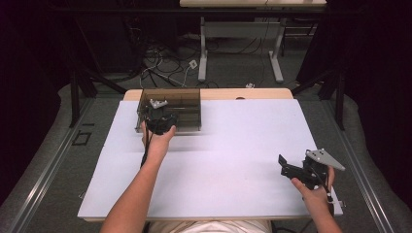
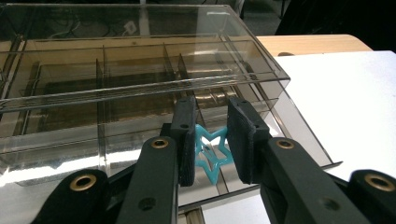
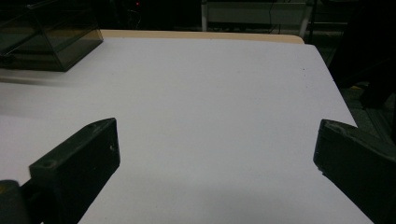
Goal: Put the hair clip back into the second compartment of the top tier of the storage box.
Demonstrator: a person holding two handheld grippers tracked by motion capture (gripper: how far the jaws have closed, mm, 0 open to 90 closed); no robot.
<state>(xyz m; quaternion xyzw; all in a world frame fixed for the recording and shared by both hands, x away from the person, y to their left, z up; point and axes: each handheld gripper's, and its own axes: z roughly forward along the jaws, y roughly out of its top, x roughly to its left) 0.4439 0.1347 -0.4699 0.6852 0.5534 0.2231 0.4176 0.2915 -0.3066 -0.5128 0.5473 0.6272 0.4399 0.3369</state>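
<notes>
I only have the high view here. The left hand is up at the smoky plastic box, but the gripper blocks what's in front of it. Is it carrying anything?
Observer: Yes. In the left gripper view, the left gripper has a small teal star between its pads.
Operator: Is it inside the box yet?
Observer: The star hangs at the organizer box's near edge, over a front compartment; whether it is past the wall I cannot tell.
Operator: And the right gripper?
Observer: The right gripper has its jaws wide apart with nothing between them, above bare white table.
</notes>
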